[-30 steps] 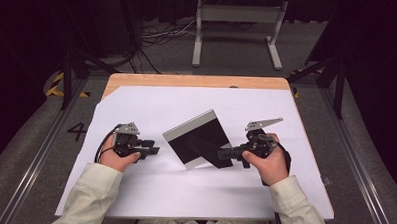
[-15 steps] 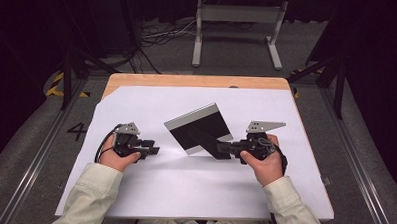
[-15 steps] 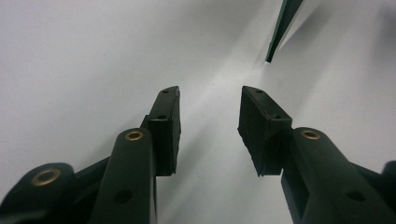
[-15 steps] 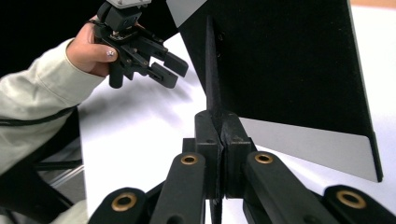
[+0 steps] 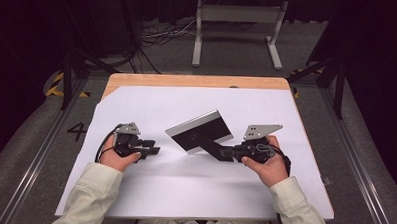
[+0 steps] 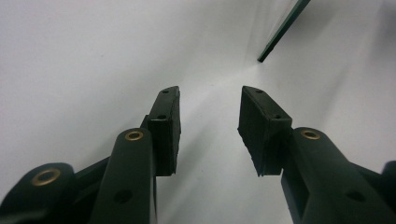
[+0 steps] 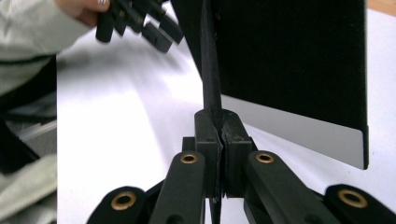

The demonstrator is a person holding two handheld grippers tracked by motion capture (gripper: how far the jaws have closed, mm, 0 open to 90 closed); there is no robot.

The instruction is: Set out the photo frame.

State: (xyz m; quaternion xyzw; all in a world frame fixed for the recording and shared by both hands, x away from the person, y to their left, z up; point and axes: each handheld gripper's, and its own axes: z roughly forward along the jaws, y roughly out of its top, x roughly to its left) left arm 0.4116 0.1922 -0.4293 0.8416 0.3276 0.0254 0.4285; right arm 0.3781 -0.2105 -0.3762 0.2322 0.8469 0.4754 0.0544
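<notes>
White paper sheet [image 5: 148, 190] under flat black panel [image 5: 201, 132] — thin, rigid, silver-edged.

Black grippers, black-and-silver frame, white sheet

The frame [image 5: 200, 133] is seen as black with a silver-grey edge band; the left gripper [image 5: 152, 151] and right gripper [image 5: 219, 152] are black with brass-coloured rivets and grey top plates; the sheet [image 5: 151, 110] is white, the table [image 5: 187, 80] light wood, the sleeves [image 5: 91, 193] pale beige.

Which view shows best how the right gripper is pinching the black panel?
The right gripper view: the right gripper has its jaws shut on a thin flap of the black panel. The high view shows the panel raised and tilted over the white sheet. The left gripper view catches one panel edge.
</notes>
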